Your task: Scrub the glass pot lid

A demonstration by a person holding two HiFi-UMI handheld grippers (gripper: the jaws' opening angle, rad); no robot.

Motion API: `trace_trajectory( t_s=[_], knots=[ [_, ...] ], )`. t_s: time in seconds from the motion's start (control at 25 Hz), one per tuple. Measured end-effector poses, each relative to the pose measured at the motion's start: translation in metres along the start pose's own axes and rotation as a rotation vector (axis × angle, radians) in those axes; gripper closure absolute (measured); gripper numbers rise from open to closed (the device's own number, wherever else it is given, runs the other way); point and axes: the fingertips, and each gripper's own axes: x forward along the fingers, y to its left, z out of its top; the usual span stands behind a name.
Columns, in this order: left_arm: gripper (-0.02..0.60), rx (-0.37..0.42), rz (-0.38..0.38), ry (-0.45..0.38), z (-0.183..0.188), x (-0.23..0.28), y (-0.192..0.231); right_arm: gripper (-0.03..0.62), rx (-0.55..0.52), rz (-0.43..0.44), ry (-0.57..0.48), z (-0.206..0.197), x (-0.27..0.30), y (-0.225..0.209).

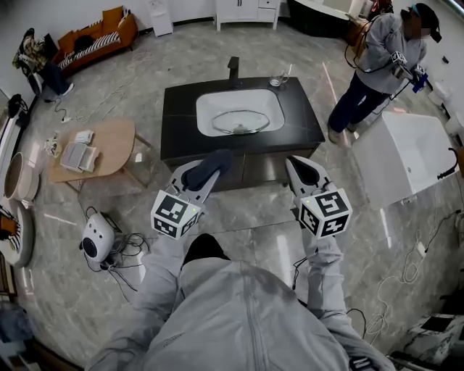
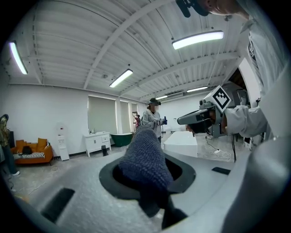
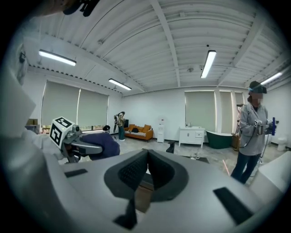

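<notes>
I hold both claws out in front of my grey sleeves, each one's marker cube close to me. My left claw (image 1: 214, 165) is clamped on a dark blue knitted cloth (image 2: 145, 159), a thick bundle that fills the gap between the jaws and pokes out past their tips. My right claw (image 3: 146, 157) is pressed together, ribbed pads meeting, with nothing between them.

Beyond the claws stands a black counter (image 1: 181, 116) with a white basin (image 1: 210, 109) set into it. The glass pot lid (image 1: 241, 122) lies in that basin, toward its near side, well apart from both claws. It is round and see-through, so the white of the basin shows through it, and a thin metal rim runs around its edge. At the counter's far edge a dark tap (image 1: 233, 69) stands behind the basin, with a drinking glass (image 1: 276, 80) beside it to the right.

The floor is grey marbled tile. To my left sit a low wooden table (image 1: 109, 145) and a small white device (image 1: 94, 243) with tangled cables. To my right is a large white tub (image 1: 406, 156), and past it another person (image 1: 384, 51) in grey stands holding grippers. Farthest off, an orange sofa (image 1: 94, 36) sits against the wall at the left and a white cabinet (image 1: 246, 11) straight ahead.
</notes>
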Motion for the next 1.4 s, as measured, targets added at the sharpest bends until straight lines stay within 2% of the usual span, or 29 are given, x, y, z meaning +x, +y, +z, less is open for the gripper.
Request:
trace_trajectory(
  t_s=[0.2, 0.4, 0.6, 1.0, 1.24, 1.4],
  knots=[
    [0.471, 0.0, 0.004, 0.011, 0.001, 0.013, 0.003, 0.566, 0.021, 0.009, 0.003, -0.002, 0.009, -0.018],
    [0.471, 0.0, 0.002, 0.022, -0.004, 0.037, 0.026, 0.566, 0.056, 0.024, 0.059, -0.016, 0.036, -0.032],
    [0.47, -0.019, -0.001, 0.037, -0.022, 0.074, 0.072, 0.565, 0.013, -0.003, 0.092, -0.016, 0.089, -0.059],
    [0.471, -0.06, -0.03, 0.057, -0.039, 0.153, 0.168, 0.565, 0.037, 0.006, 0.156, -0.008, 0.204, -0.103],
    [0.47, -0.073, -0.059, 0.09, -0.054, 0.197, 0.214, 0.565, 0.053, -0.04, 0.275, -0.026, 0.263, -0.135],
    [0.47, -0.075, -0.092, 0.107, -0.06, 0.222, 0.233, 0.565, 0.089, -0.055, 0.31, -0.032, 0.291, -0.15]
  ],
)
